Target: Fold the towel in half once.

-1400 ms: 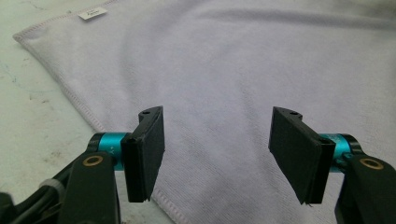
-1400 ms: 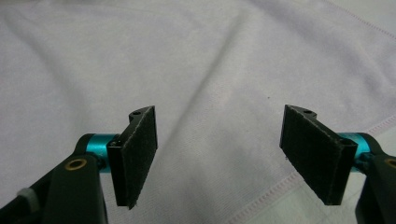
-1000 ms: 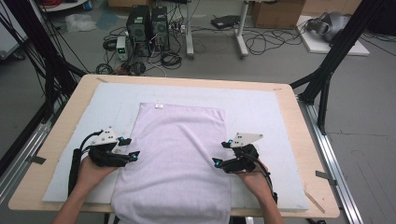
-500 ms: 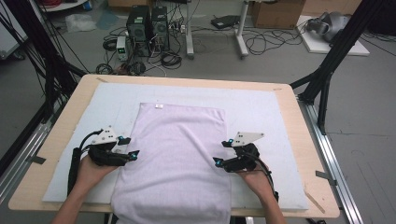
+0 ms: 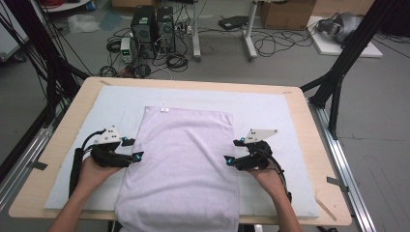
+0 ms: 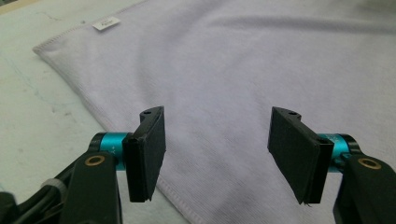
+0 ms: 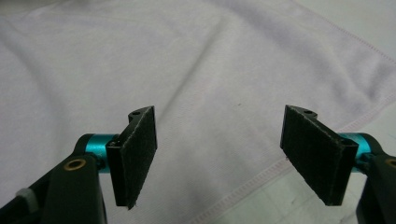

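Note:
A pale lilac towel (image 5: pixel 183 159) lies flat on the table, its near end hanging over the front edge; a small white label (image 5: pixel 165 110) sits at its far left corner. My left gripper (image 5: pixel 131 150) is open at the towel's left hem, its jaws pointing inward. In the left gripper view (image 6: pixel 217 156) the hem (image 6: pixel 88 105) runs under the left jaw and the label (image 6: pixel 106 22) lies far off. My right gripper (image 5: pixel 231 151) is open at the right hem. In the right gripper view (image 7: pixel 219 156) the stitched edge (image 7: pixel 261 175) passes between the jaws.
A light grey mat (image 5: pixel 270 113) covers the wooden table (image 5: pixel 309 121). Black frame legs (image 5: pixel 338 72) stand at the right, more at the left. Computers (image 5: pixel 152 24) and cables lie on the floor beyond. Strips of tape (image 5: pixel 333 181) mark the table's sides.

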